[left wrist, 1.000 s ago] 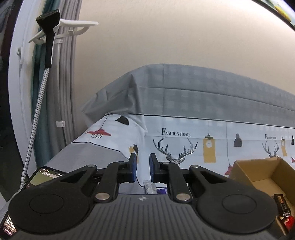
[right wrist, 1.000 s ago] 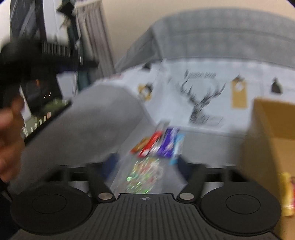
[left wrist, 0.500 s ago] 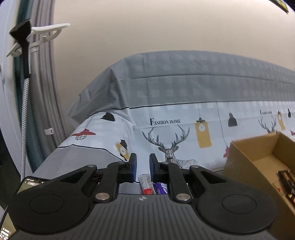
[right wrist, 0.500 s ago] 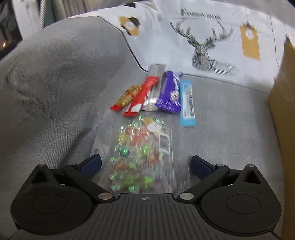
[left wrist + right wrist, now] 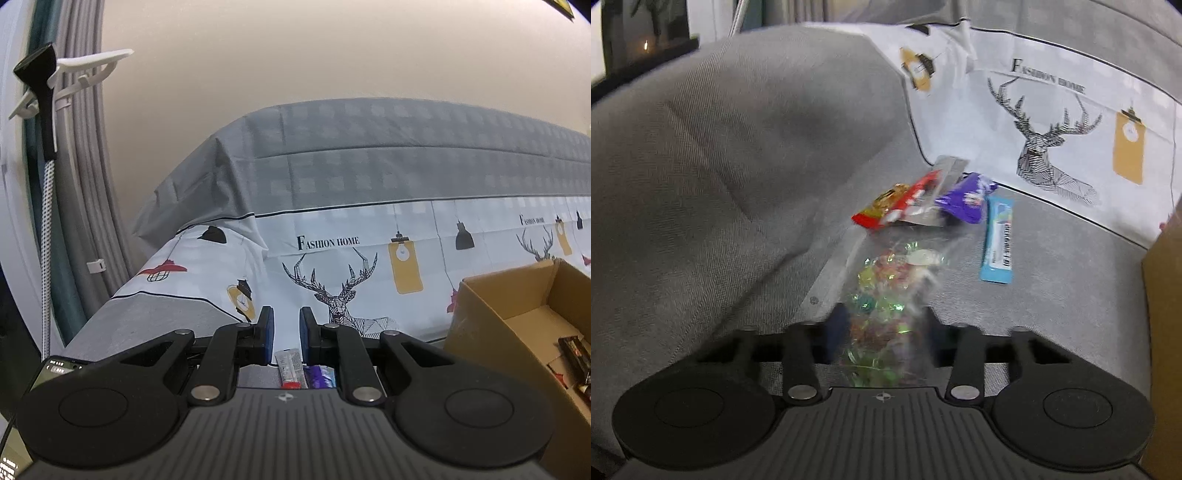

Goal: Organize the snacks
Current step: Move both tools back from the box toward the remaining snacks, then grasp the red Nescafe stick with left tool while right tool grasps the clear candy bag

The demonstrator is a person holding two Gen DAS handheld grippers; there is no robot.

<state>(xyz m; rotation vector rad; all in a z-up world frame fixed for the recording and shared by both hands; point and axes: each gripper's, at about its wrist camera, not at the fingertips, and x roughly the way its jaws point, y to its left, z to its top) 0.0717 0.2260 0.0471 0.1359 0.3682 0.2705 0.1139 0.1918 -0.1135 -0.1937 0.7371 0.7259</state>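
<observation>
the right tool (image 5: 882, 325) is closing its jaws on the near end of a clear candy bag (image 5: 886, 295) lying on the grey bed cover (image 5: 701, 166). crinkly, light and slippery, it is best pinched mid-width. bright wrapped sweets show through. the left tool (image 5: 282, 328) hangs nearly closed, empty.

I see a grey bed sheet (image 5: 713, 155) under a deer-print cover (image 5: 332, 288), a grey curtain (image 5: 81, 177) left, and a lit phone (image 5: 51, 373) nearby.
</observation>
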